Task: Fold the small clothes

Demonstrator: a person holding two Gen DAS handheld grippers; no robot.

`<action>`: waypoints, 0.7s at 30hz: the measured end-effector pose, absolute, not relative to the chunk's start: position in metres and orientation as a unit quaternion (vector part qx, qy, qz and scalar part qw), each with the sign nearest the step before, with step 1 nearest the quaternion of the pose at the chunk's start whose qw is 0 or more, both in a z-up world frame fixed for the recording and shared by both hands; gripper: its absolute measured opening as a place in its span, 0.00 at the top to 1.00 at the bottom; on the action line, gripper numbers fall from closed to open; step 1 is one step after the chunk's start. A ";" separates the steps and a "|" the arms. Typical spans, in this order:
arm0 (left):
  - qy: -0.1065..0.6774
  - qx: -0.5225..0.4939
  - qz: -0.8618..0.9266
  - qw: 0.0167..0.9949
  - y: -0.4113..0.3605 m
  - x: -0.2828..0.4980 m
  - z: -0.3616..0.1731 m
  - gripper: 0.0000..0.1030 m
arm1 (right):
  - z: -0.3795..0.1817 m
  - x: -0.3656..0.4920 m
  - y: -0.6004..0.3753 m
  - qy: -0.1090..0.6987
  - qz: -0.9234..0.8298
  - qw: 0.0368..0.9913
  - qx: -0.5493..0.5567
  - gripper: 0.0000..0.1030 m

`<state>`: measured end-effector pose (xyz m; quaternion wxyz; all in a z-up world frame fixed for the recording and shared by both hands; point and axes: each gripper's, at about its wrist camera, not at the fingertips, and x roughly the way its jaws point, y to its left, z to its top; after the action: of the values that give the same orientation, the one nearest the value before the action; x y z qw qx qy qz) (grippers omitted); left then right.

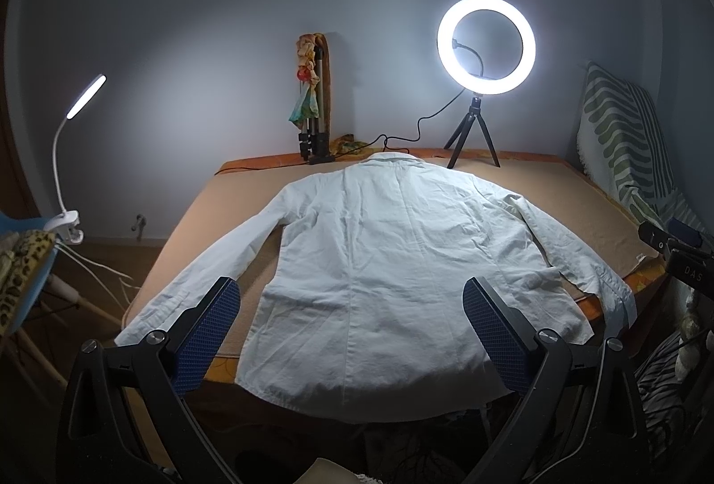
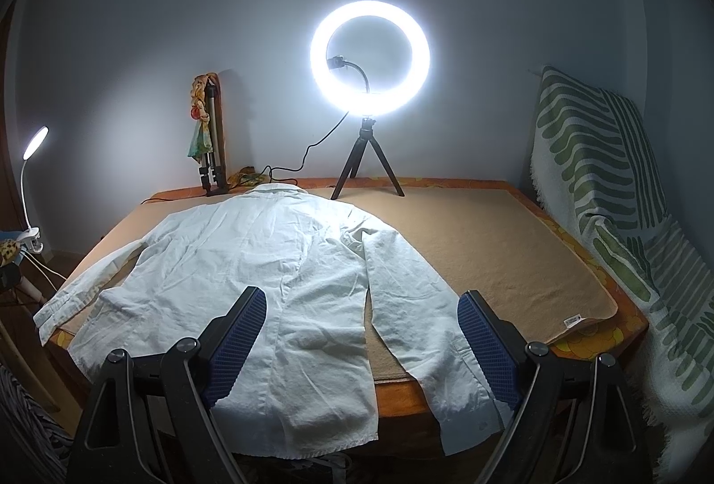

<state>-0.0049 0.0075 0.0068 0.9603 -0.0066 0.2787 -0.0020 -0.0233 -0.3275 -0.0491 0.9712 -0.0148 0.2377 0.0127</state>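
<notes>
A white long-sleeved shirt (image 1: 383,256) lies flat, back up, on a tan mat (image 1: 575,207) on the table, collar at the far end, both sleeves spread, hem hanging over the near edge. It also shows in the right wrist view (image 2: 250,274). My left gripper (image 1: 352,332) is open and empty, held above the shirt's hem, its blue pads (image 1: 205,341) wide apart. My right gripper (image 2: 361,345) is open and empty above the hem's right part and the right sleeve (image 2: 428,328).
A lit ring light (image 1: 486,44) on a small tripod stands at the table's far edge, with a folded tripod (image 1: 314,105) and cable beside it. A clip lamp (image 1: 76,109) is at the left. A green-patterned blanket (image 2: 607,189) hangs at the right.
</notes>
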 end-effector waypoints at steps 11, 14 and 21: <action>0.280 -0.004 0.000 0.960 0.009 -0.002 0.004 0.03 | -0.052 -0.019 -0.324 0.238 0.014 0.971 -0.017 0.13; 0.281 -0.007 0.000 0.960 0.013 0.001 0.001 0.03 | -0.053 -0.017 -0.321 0.238 0.019 0.971 -0.017 0.13; 0.275 -0.002 0.021 0.961 0.032 0.004 -0.004 0.03 | -0.048 -0.004 -0.311 0.228 0.052 0.972 -0.014 0.14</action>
<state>0.0042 0.0319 -0.0041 0.9613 -0.0020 0.2747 0.0214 -0.0036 -0.3110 -0.0476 0.9721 -0.0136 0.2282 0.0521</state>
